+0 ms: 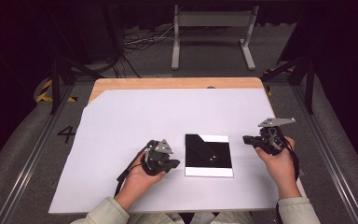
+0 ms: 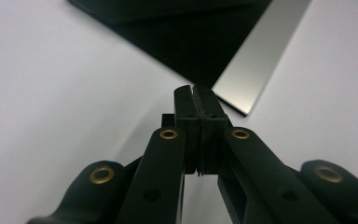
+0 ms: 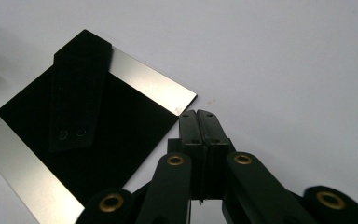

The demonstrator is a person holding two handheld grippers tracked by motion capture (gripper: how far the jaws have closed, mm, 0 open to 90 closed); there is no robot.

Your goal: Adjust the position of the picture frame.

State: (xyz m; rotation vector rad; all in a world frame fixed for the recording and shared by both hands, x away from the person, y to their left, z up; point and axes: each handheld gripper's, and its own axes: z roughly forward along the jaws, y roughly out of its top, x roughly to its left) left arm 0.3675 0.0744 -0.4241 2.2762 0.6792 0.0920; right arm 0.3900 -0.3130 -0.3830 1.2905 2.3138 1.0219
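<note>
A flat square plate [image 1: 208,155] lies on the white sheet: black in the middle, with a shiny silver strip along its near and far edges. A black strap [image 3: 77,93] with two small studs rests on it. My left gripper [image 1: 176,164] hovers just left of the plate, its jaws pointing at the plate's near left corner [image 2: 235,100]. The left gripper [image 2: 196,91] is shut with nothing between the jaws. My right gripper [image 1: 246,139] is held to the right of the plate and points left. In its own view the right gripper [image 3: 198,115] is shut and empty, near a silver corner of the plate [image 3: 121,135].
The white sheet [image 1: 135,116] covers most of a wooden table [image 1: 168,83], whose far edge shows bare wood. Beyond the table a white metal stand [image 1: 213,32] and loose cables [image 1: 140,44] sit on the floor. Metal rails run along both sides.
</note>
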